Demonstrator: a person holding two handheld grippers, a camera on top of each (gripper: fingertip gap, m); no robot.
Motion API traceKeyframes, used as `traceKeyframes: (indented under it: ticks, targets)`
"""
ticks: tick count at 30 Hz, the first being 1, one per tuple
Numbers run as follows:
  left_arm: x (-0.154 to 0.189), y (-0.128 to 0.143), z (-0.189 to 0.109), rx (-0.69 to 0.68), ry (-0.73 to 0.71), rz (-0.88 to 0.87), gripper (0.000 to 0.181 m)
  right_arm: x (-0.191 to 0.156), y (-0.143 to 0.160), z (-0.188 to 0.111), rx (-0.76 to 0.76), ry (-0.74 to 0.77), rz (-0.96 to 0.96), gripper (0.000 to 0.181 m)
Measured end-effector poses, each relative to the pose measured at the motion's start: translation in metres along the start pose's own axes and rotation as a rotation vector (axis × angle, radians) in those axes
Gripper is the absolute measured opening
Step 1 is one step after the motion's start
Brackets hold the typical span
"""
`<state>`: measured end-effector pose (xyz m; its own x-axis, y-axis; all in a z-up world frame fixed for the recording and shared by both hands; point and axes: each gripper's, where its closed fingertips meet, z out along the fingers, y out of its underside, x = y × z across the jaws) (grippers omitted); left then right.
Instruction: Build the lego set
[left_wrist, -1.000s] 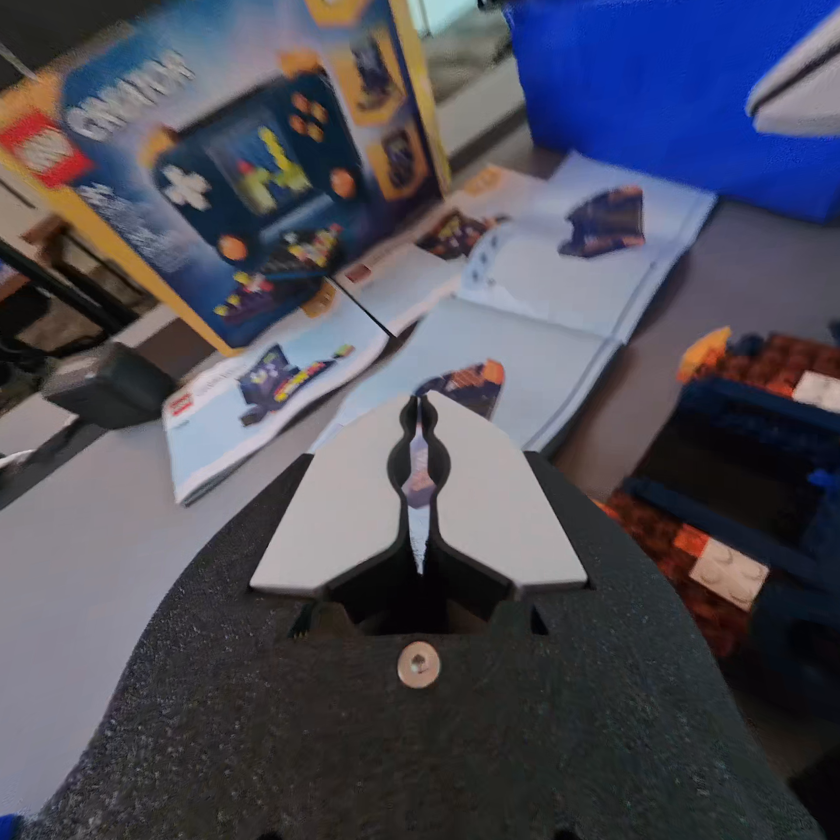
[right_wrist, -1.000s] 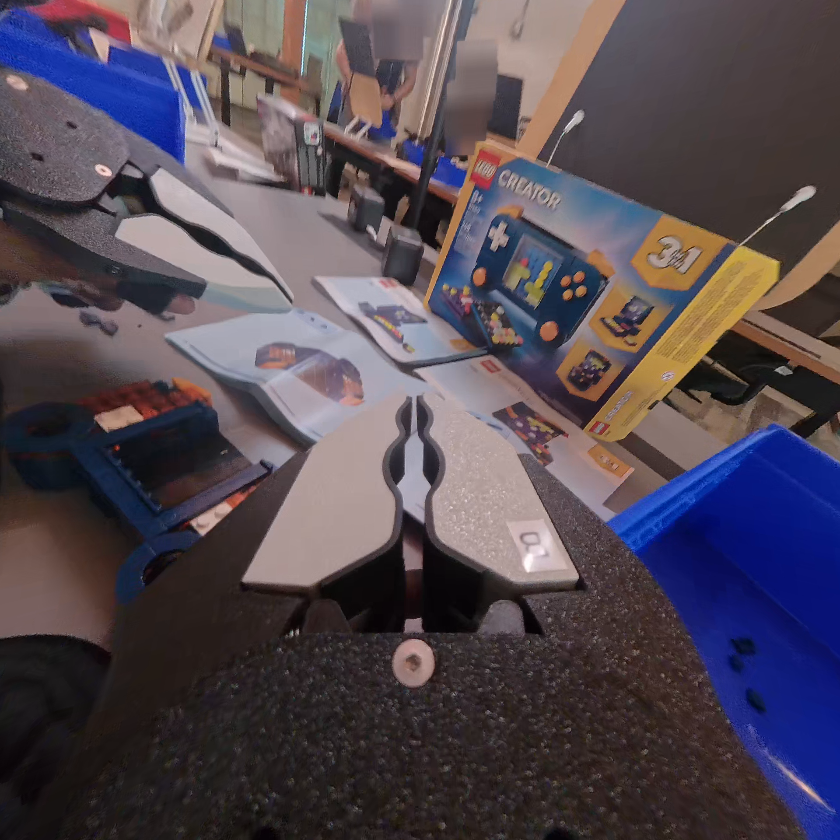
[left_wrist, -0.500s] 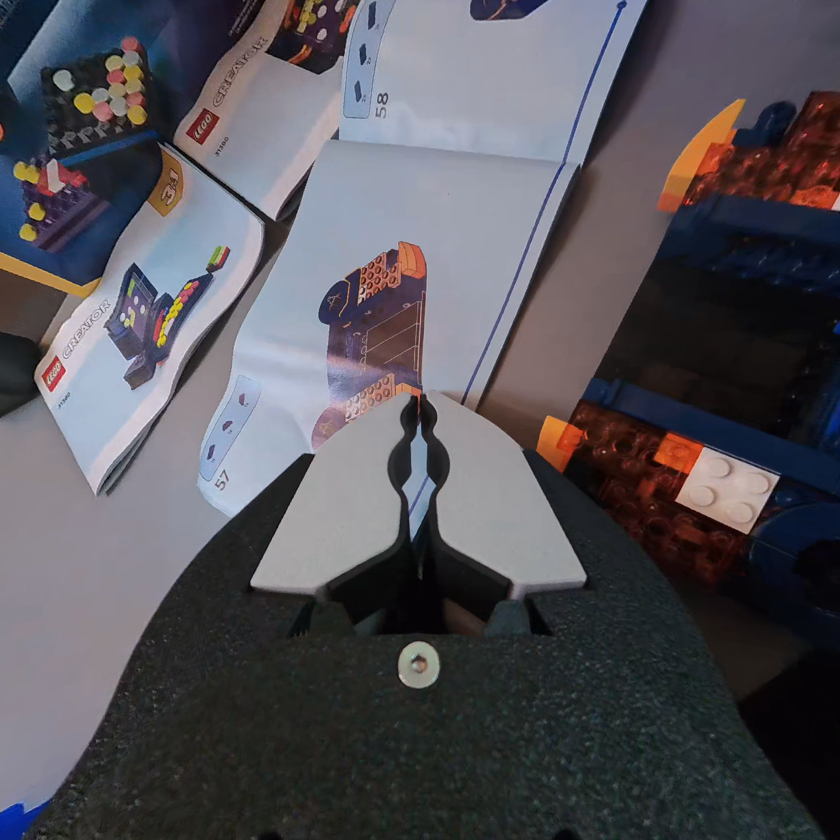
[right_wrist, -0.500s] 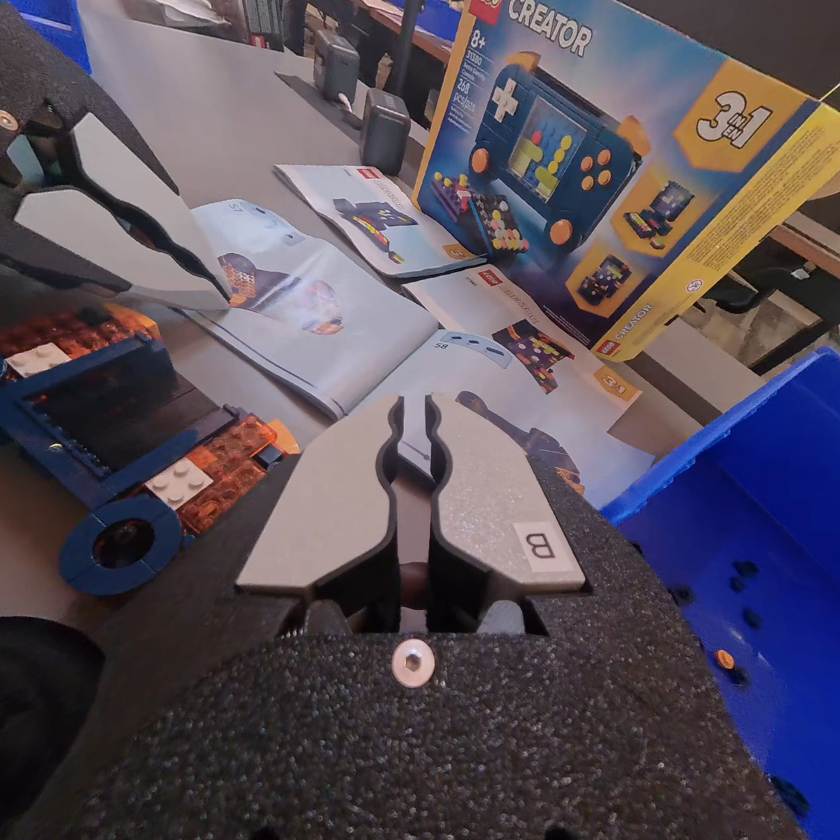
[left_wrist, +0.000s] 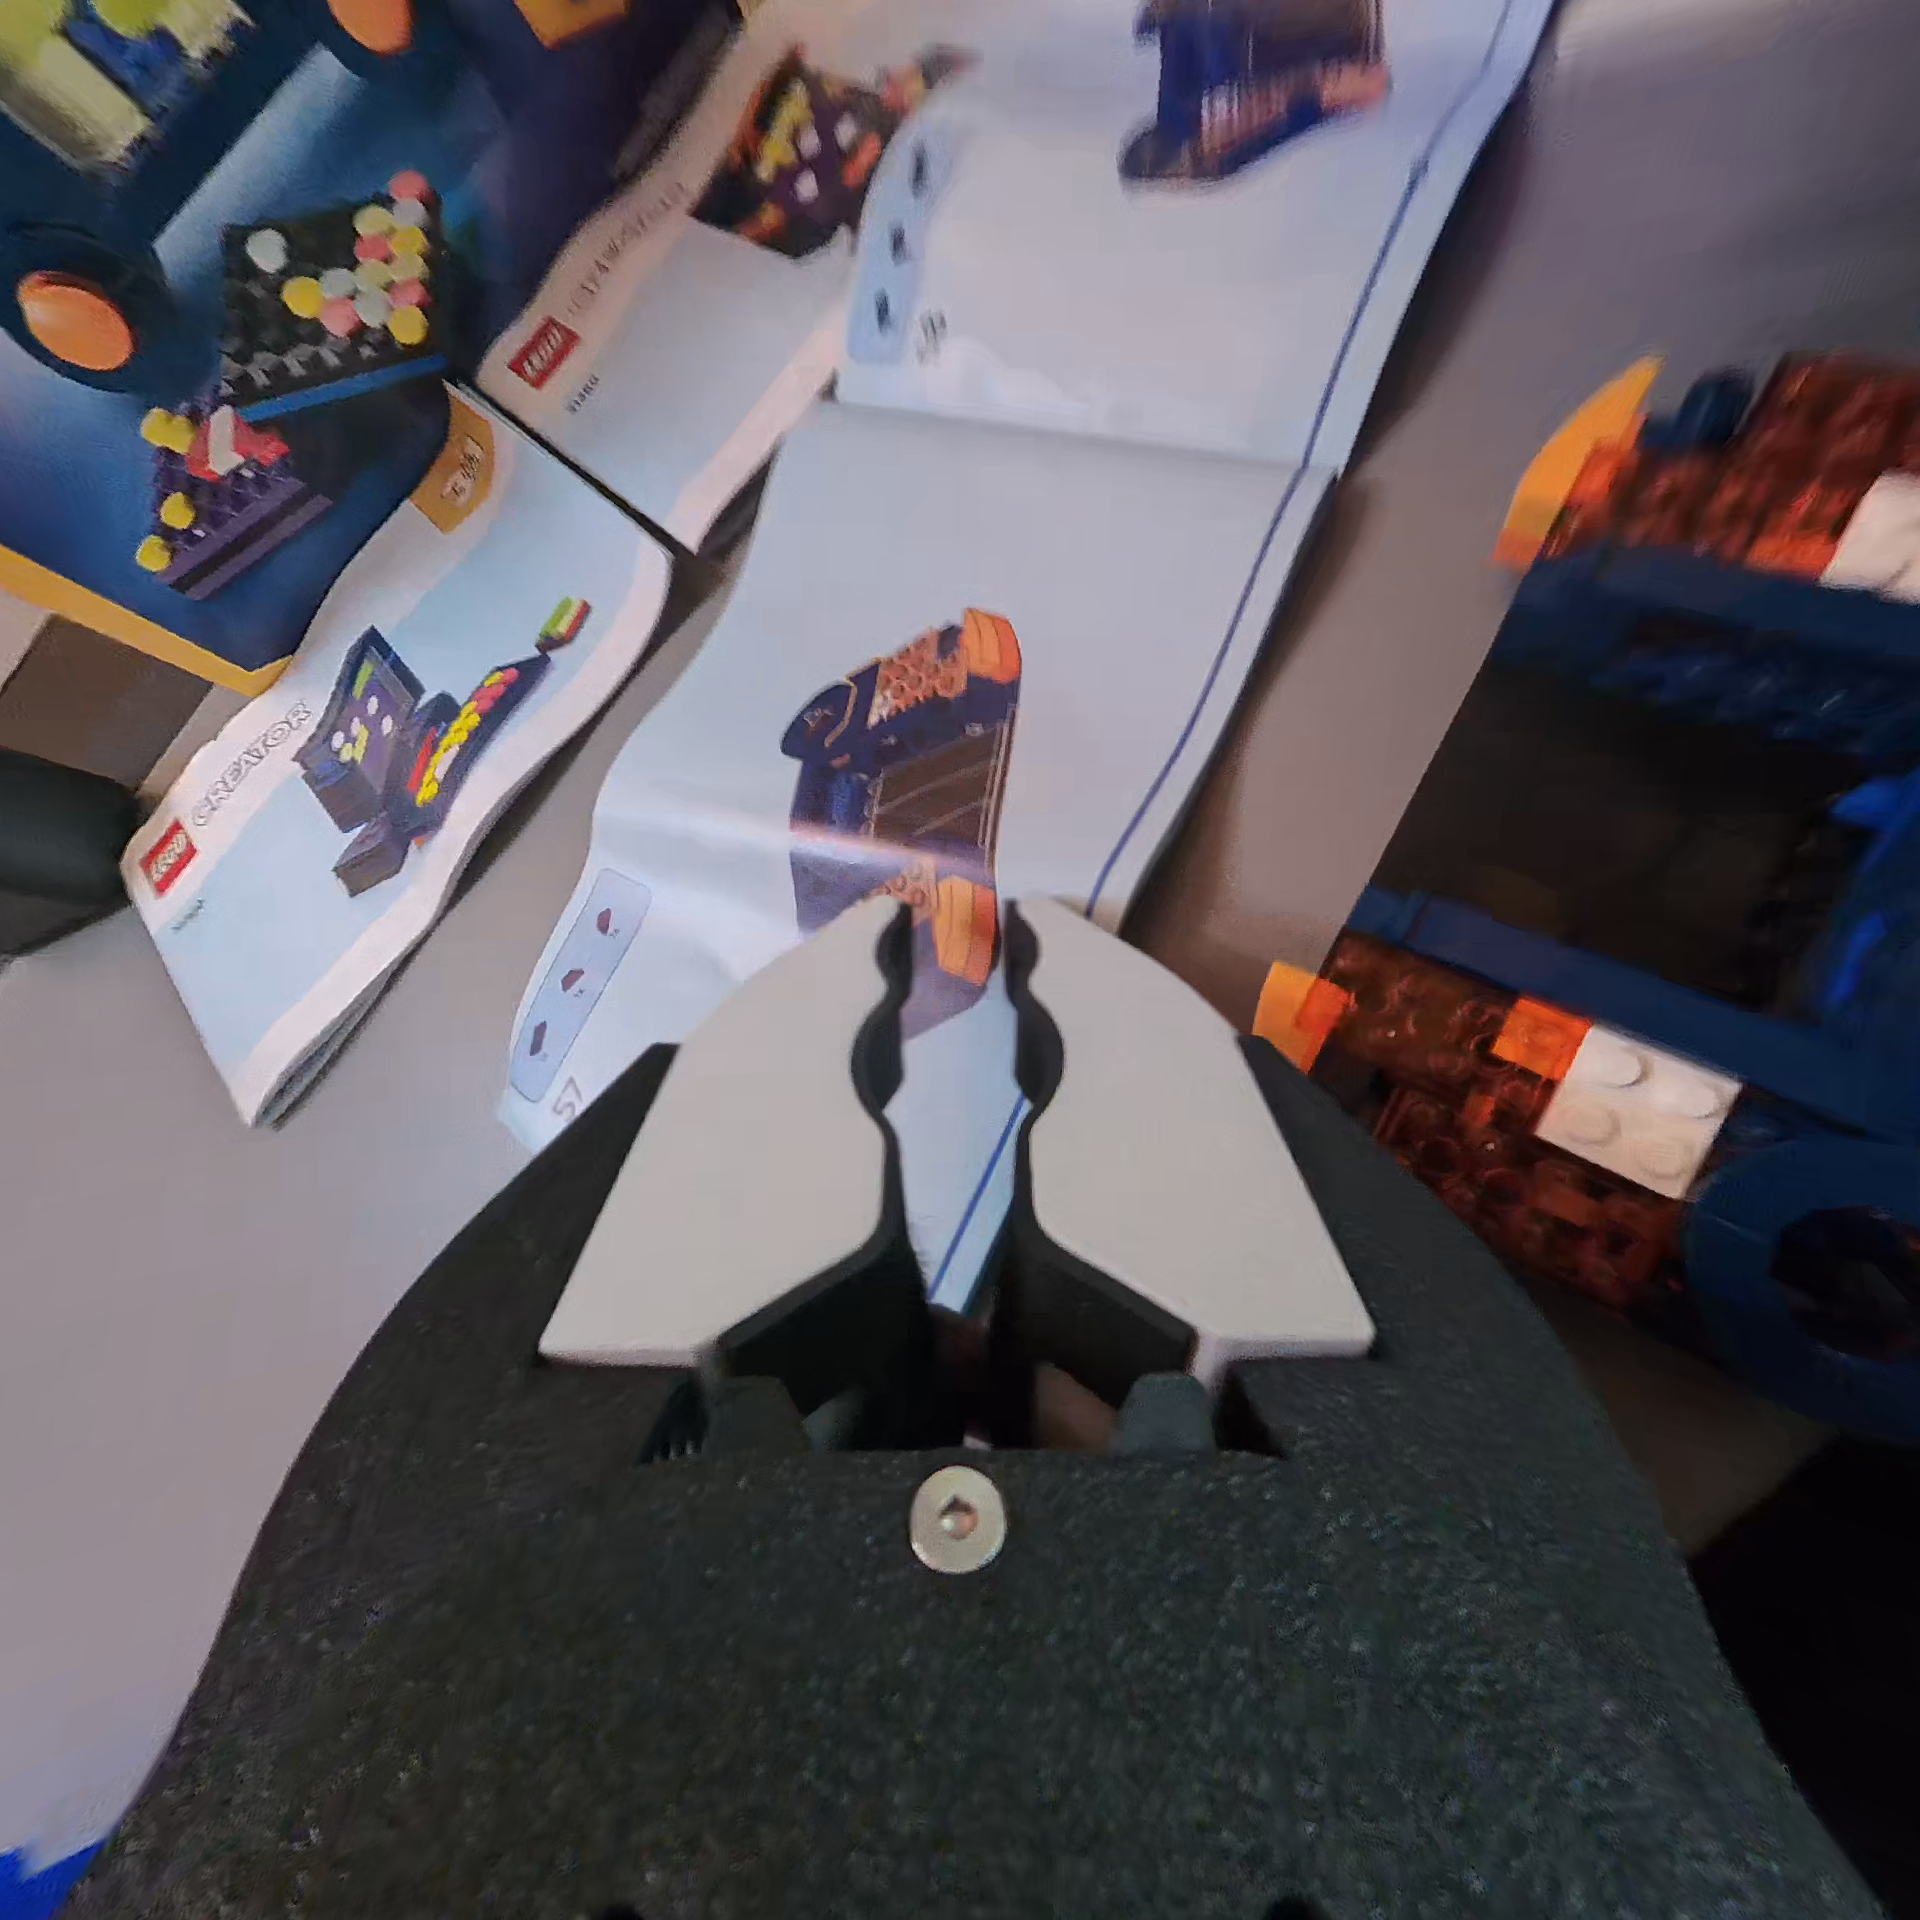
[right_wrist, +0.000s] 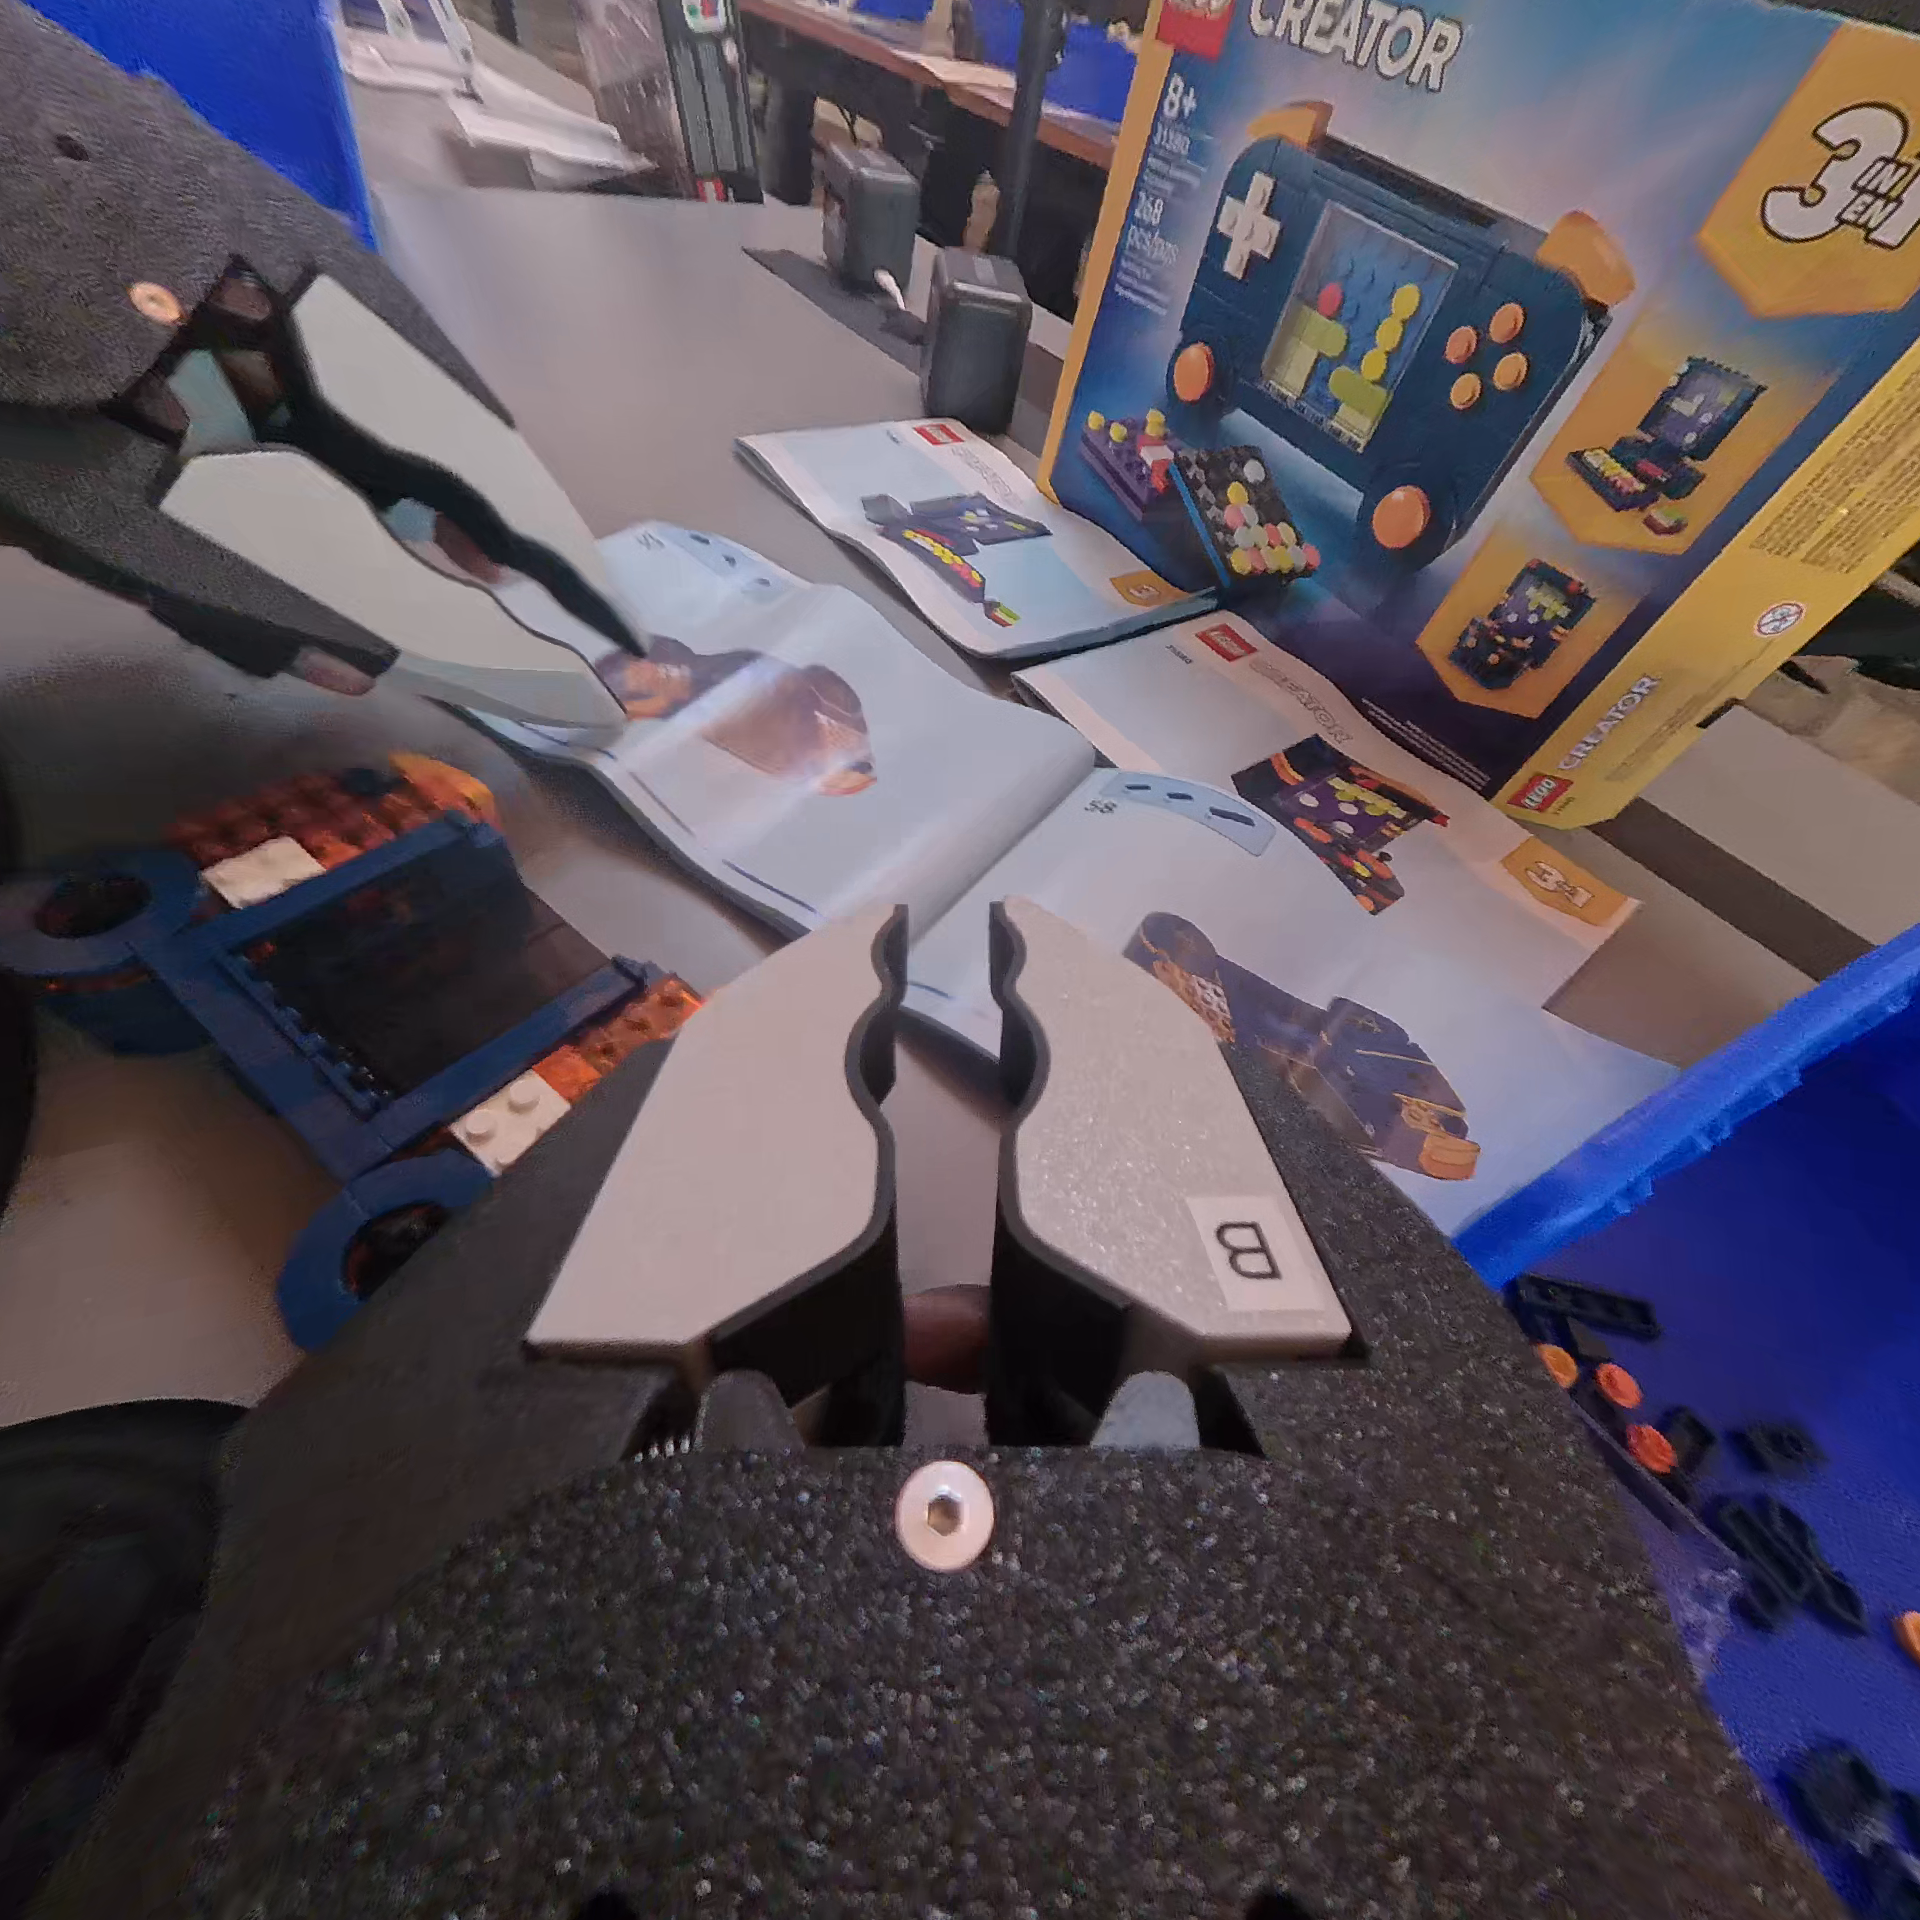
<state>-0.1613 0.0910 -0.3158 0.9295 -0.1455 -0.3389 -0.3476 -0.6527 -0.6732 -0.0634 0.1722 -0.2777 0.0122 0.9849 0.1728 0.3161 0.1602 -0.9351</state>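
Observation:
The partly built model (left_wrist: 1621, 831), a dark blue frame with clear orange bricks and white plates, lies on the grey table at the right of the left wrist view and at the left of the right wrist view (right_wrist: 395, 956). My left gripper (left_wrist: 956, 914) is slightly open and empty, low over the open instruction booklet (left_wrist: 935, 582). In the right wrist view it (right_wrist: 623, 681) points down at the booklet's left page (right_wrist: 831, 790). My right gripper (right_wrist: 948, 914) is slightly open and empty, above the booklet's near edge.
The set's box (right_wrist: 1455, 364) stands at the back, with two closed booklets (right_wrist: 935, 520) (left_wrist: 384, 748) in front of it. A blue bin (right_wrist: 1704, 1101) with several loose small pieces (right_wrist: 1766, 1538) is at the right. Two dark blocks (right_wrist: 971, 343) stand behind the booklets. The left gripper's tips are roughly 15 centimeters from the right gripper's.
Both grippers tilted down and came closer to the table and booklet. Both sets of jaws went from shut to slightly open. The left gripper dropped toward the booklet's left page.

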Motion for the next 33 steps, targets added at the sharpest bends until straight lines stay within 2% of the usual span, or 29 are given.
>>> traceKeyframes:
  ticks: [2, 4, 6, 8, 11, 13, 15, 16, 20, 23, 25, 28, 33]
  targets:
    - [-0.004, -0.016, -0.011, 0.084, 0.1, -0.093, 0.034, -0.003, -0.006, -0.002, 0.038, -0.031, 0.045, 0.019]
    - [-0.01, -0.036, -0.021, 0.135, 0.225, -0.105, 0.047, -0.003, -0.008, -0.003, 0.054, -0.052, 0.092, 0.02]
    - [-0.018, -0.044, -0.017, 0.072, 0.35, -0.07, 0.063, -0.002, -0.008, -0.003, 0.055, -0.056, 0.119, 0.021]
    - [-0.024, -0.044, 0.004, -0.039, 0.472, -0.029, 0.064, -0.002, -0.008, -0.004, 0.058, -0.057, 0.123, 0.021]
    - [-0.023, -0.061, 0.044, -0.071, 0.619, -0.024, 0.064, -0.002, -0.007, -0.003, 0.049, -0.046, 0.099, 0.021]
    - [-0.021, -0.067, 0.068, -0.121, 0.66, 0.006, 0.064, -0.002, -0.006, -0.003, 0.042, -0.044, 0.089, 0.02]
    - [-0.016, -0.062, 0.085, -0.238, 0.686, 0.028, 0.068, -0.003, -0.004, -0.003, 0.032, -0.045, 0.078, 0.02]
    - [-0.019, -0.056, 0.093, -0.306, 0.652, 0.057, 0.063, -0.004, -0.003, -0.002, 0.02, -0.05, 0.07, 0.02]
    - [-0.022, -0.056, 0.095, -0.386, 0.609, 0.133, 0.056, -0.007, 0.013, 0.004, -0.078, -0.051, 0.04, 0.02]
    - [-0.02, -0.053, 0.094, -0.435, 0.627, 0.135, 0.009, -0.007, 0.022, 0.006, -0.144, -0.036, 0.02, 0.02]
    - [-0.012, -0.055, 0.092, -0.4, 0.681, 0.109, 0.002, -0.007, 0.026, 0.007, -0.174, -0.029, 0.008, 0.02]
    - [-0.015, -0.061, 0.087, -0.317, 0.682, 0.089, 0.0, -0.007, 0.029, 0.008, -0.197, -0.027, 0.005, 0.02]
    - [-0.033, -0.085, 0.055, -0.132, 0.66, 0.051, 0.0, -0.006, 0.025, 0.006, -0.167, -0.032, 0.03, 0.021]
